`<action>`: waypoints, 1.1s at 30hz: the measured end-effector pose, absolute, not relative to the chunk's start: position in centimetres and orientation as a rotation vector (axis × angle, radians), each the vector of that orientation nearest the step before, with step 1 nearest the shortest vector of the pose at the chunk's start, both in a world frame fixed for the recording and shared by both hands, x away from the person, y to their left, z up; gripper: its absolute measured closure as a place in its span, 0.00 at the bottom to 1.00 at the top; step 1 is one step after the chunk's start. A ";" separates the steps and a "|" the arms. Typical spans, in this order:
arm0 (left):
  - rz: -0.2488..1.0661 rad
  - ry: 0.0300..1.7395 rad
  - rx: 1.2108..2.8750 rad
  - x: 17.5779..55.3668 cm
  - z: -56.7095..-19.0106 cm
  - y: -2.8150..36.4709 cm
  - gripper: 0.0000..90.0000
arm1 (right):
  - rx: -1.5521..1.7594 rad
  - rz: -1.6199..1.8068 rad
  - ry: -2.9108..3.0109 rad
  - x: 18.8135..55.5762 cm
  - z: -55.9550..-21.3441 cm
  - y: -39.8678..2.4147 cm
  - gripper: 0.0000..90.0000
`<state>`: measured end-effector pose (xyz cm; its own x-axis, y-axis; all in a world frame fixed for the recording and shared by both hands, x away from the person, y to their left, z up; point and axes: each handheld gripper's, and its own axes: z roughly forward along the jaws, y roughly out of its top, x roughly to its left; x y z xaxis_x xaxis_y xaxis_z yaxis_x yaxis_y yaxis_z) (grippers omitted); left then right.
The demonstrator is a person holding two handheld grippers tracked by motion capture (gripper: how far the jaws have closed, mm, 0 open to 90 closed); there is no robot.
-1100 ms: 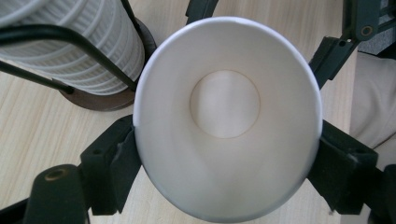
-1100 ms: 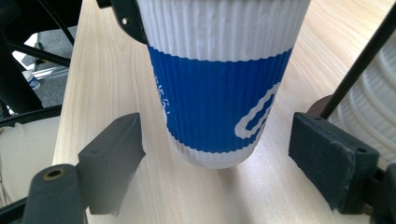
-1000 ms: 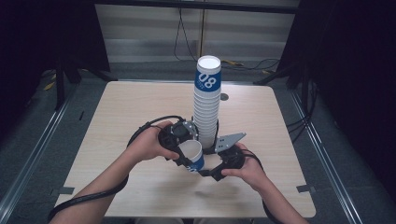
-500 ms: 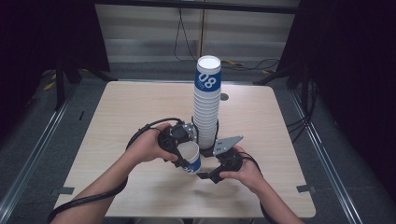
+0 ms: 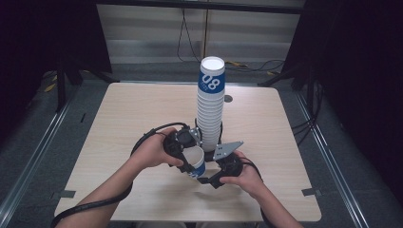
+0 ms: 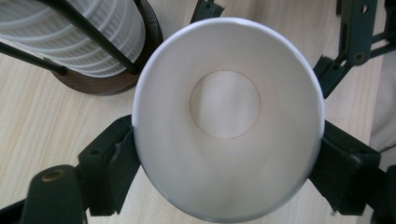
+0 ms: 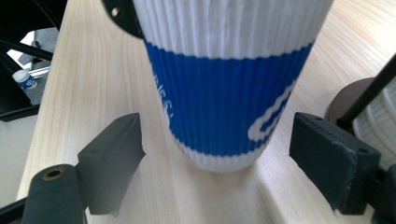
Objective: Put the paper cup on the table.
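A single white ribbed paper cup [image 5: 196, 164] with a blue band is held tilted just above the table, in front of a tall stack of the same cups [image 5: 210, 109]. My left gripper [image 5: 191, 153] is shut on this cup's rim. In the left gripper view both pads press the rim of the cup [image 6: 224, 102] into an oval, though these jaws have just been opening slightly. My right gripper [image 5: 203, 175] reaches around the cup's foot. Its jaws stand open on either side of the cup [image 7: 224, 93], neither pad touching, and they have just widened a little.
The stack stands in a holder with a round wooden base [image 6: 116, 81] and thin black rods, close behind the grippers. The pale wooden table [image 5: 142, 109] has free room left, right and behind. Cables trail from both grippers. A small cup [image 7: 22, 78] lies on the floor.
The cup and both hands have shifted very slightly toward the near edge. The left gripper still holds the cup's rim.
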<state>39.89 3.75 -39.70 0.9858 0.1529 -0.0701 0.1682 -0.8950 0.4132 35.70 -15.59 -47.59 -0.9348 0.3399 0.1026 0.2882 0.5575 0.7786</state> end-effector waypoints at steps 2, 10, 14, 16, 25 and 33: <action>-0.049 0.242 2.698 39.9 -39.8 3.8 0.20 | 0.538 1.349 2.713 35.8 -47.7 -15.3 0.19; -0.056 0.243 2.694 39.7 -40.0 3.5 0.20 | 0.552 1.366 2.705 35.8 -48.0 -15.2 0.19; -0.060 0.234 2.684 39.7 -40.2 3.3 0.19 | 0.547 1.350 2.714 35.7 -48.3 -14.9 0.20; -0.069 0.225 2.682 39.8 -40.2 3.4 0.19 | 0.544 1.355 2.697 35.7 -48.5 -14.9 0.28; -0.083 0.227 2.695 39.7 -40.9 3.4 0.18 | 0.532 1.305 2.701 35.5 -48.7 -15.1 0.32; -0.099 0.239 2.697 39.6 -41.0 3.6 0.17 | 0.525 1.310 2.707 35.4 -49.0 -15.1 0.32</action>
<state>39.61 3.62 -40.98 0.9827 0.1520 -0.1062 0.1825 -0.8934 0.4105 35.39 -15.08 -48.99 -0.9371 0.3423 0.0688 0.2663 0.5732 0.7749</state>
